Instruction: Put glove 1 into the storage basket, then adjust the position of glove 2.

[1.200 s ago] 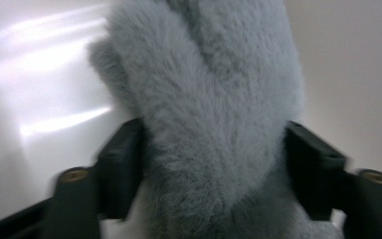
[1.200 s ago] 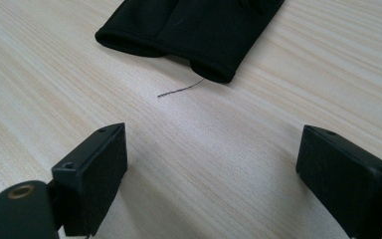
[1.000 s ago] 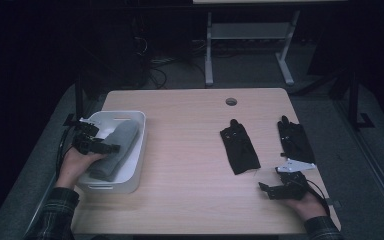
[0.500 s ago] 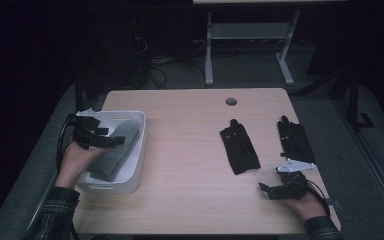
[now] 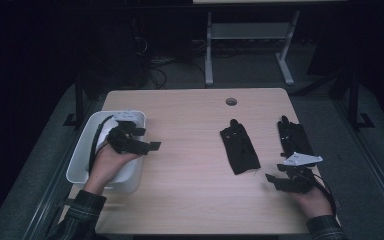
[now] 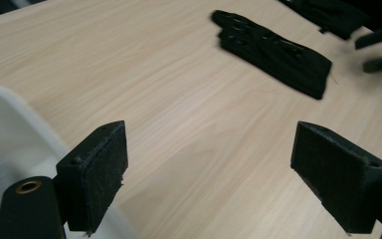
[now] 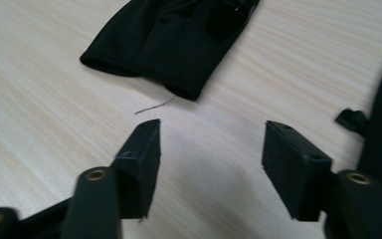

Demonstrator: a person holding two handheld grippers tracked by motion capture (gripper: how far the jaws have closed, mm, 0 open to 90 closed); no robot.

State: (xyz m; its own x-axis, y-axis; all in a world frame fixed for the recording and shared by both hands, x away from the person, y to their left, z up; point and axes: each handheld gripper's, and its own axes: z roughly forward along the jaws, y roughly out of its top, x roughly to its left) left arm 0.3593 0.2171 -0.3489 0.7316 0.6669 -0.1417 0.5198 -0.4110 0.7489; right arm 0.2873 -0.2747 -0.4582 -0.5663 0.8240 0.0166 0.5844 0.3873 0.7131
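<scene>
- Right gripper (image 5: 272,181), near the table's right front corner: jaws part open with nothing between them, having just been closing; it points at the flat black fabric glove (image 5: 240,148) mid-table, probably lining up a pick.
- Left gripper (image 5: 150,147), above the right rim of the white rectangular plastic bin (image 5: 82,150) at the left edge: jaws wide, empty, aimed toward the same glove.
- A second black glove (image 5: 292,136) lies along the right edge.
- The pale wood-grain tabletop (image 5: 190,195) has a round cable hole (image 5: 231,101) near the far edge.
- Beyond stands a dim room with a white desk frame (image 5: 250,37).
</scene>
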